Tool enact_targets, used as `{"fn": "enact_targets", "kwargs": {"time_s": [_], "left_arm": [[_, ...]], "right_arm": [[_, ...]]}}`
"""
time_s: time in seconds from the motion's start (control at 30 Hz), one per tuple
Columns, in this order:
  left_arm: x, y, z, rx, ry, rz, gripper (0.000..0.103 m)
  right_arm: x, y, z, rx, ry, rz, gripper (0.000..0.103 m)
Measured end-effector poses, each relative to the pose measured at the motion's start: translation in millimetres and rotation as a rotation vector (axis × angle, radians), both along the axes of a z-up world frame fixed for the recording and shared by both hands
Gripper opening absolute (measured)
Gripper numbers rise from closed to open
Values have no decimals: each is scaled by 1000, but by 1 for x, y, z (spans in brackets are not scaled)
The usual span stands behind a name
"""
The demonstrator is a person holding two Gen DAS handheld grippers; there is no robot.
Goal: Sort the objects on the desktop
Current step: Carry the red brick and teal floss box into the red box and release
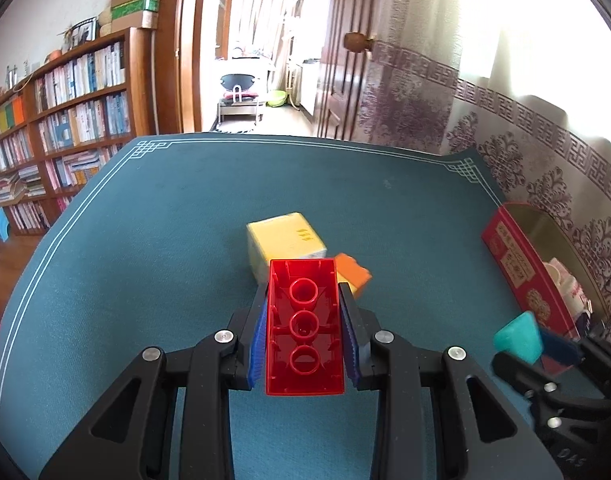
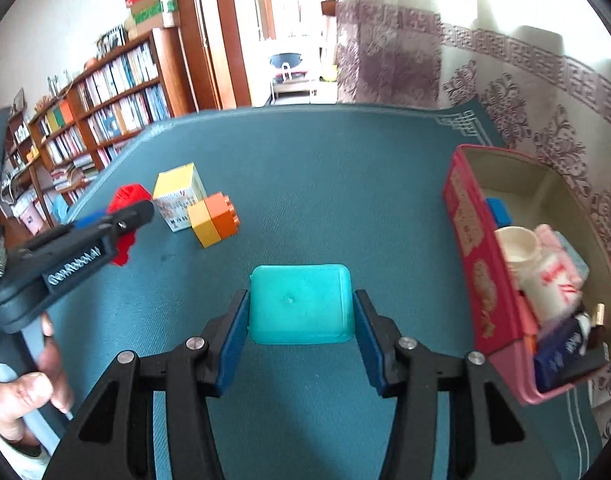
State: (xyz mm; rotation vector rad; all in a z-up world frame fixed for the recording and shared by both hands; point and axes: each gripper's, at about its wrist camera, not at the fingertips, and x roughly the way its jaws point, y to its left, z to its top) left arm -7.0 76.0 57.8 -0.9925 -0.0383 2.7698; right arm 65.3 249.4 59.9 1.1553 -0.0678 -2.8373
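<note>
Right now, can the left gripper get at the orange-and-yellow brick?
Probably not yet. The left gripper is shut on the red brick, so its jaws are full. The orange-and-yellow brick lies just ahead on the mat, path clear.

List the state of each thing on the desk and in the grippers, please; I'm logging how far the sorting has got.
Red brick: clamped in left gripper, hollow side up.
Teal container: held between the pads of the right gripper.
Yellow carton: loose on the mat.
Orange-and-yellow bricks: joined, lying on the mat against the carton.
Red box: open, partly filled.
</note>
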Motion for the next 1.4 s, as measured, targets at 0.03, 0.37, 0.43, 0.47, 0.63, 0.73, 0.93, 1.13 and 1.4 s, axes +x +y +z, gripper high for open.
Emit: {"fn": "enact_targets", "kwargs": {"time_s": [0.03,0.37,0.43,0.47,0.63,0.73,0.93,1.13,1.4], "left_arm": [[2,4,0,-4,0,-5,34],[27,45,7,-40,3,-75,34],[30,55,10,-50,7,-92,34],[32,60,11,-55,10,-101,34],[41,87,17,-80,23,-147,34],[46,104,19,-86,20,-180,34],[47,135,27,-49,-8,-261,34],[42,164,40,29,-48,-355,34],[35,213,53,65,-55,-458,34]], "right_arm": [[2,1,4,8,13,-3,55],[36,40,28,-14,104,-68,55],[43,51,31,-22,117,-86,55],[45,56,33,-26,122,-94,55],[57,85,35,-49,142,-147,55],[64,103,35,-55,150,-182,55],[77,146,36,-55,173,-266,55],[86,172,33,-39,187,-324,55],[86,189,30,-25,195,-345,55]]}}
